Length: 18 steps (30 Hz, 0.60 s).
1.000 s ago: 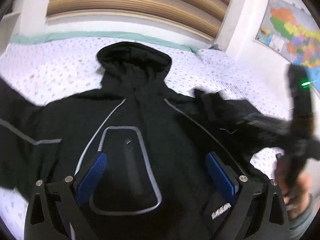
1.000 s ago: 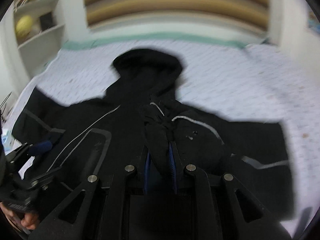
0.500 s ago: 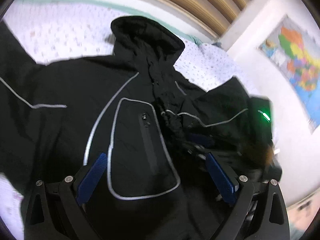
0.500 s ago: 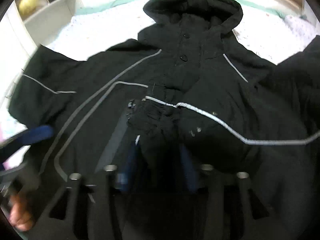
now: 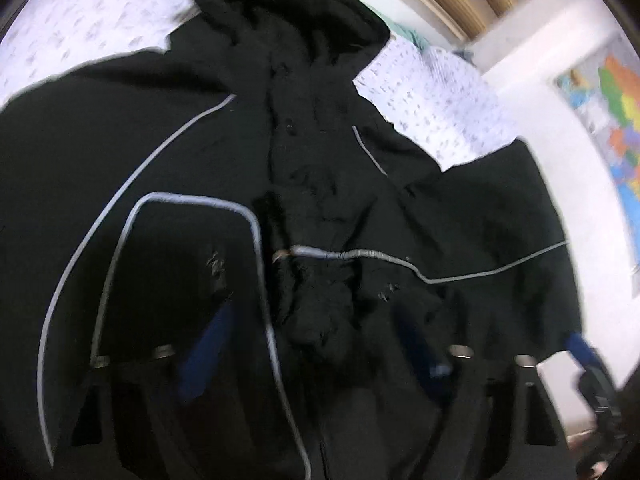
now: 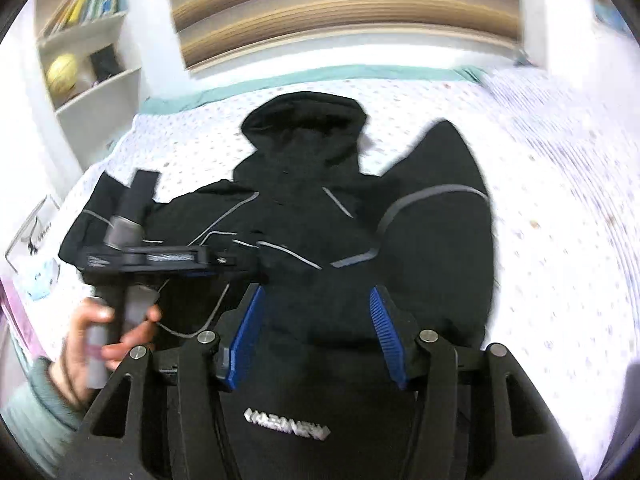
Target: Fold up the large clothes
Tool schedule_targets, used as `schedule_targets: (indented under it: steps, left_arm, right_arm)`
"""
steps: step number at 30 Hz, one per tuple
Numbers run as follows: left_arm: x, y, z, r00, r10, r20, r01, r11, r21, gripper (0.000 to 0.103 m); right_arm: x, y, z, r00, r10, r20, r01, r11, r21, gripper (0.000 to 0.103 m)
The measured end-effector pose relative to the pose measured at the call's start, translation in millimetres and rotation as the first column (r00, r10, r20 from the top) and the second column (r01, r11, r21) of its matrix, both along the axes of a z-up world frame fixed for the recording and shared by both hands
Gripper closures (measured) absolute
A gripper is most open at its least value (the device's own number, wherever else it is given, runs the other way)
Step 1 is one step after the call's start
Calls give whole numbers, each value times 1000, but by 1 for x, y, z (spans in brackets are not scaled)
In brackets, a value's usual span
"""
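A black hooded jacket (image 6: 320, 184) with grey piping lies face up on the bed, hood at the far end. One sleeve (image 6: 436, 216) is folded across the chest, and its bunched cuff (image 5: 320, 312) rests at the middle. My left gripper (image 5: 310, 344) is low over the jacket and blurred. Its jaws are closing with the cuff between them, and a gap still shows on both sides. My right gripper (image 6: 316, 332) hangs above the jacket's lower front with its jaws opening and nothing between them. A hand (image 6: 100, 332) holds the left tool.
The bed sheet (image 6: 560, 200) is white with small specks. A slatted wooden headboard (image 6: 340, 8) stands behind it. A white shelf (image 6: 92, 80) with a yellow ball and books is at the left. A coloured map (image 5: 616, 120) hangs on the right wall.
My right gripper opened, let go of the sleeve cuff and drew back. My left gripper dropped toward the cuff and its jaws narrowed around it.
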<state>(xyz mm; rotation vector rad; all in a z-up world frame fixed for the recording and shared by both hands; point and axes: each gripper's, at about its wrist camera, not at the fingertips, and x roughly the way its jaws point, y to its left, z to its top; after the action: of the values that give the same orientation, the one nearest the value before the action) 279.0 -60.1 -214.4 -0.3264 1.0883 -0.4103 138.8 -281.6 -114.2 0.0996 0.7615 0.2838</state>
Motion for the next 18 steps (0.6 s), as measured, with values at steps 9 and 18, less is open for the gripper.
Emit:
schedule_targets:
  steps: [9, 18]
  left_arm:
    - [-29, 5, 57, 977, 22, 212, -44, 994, 102, 78]
    - [-76, 131, 83, 939, 218, 268, -266, 950, 161, 78]
  right_arm:
    - [-7, -31, 10, 995, -96, 16, 97, 994, -41, 46]
    - [43, -9, -11, 985, 71, -158, -30, 968, 248, 45]
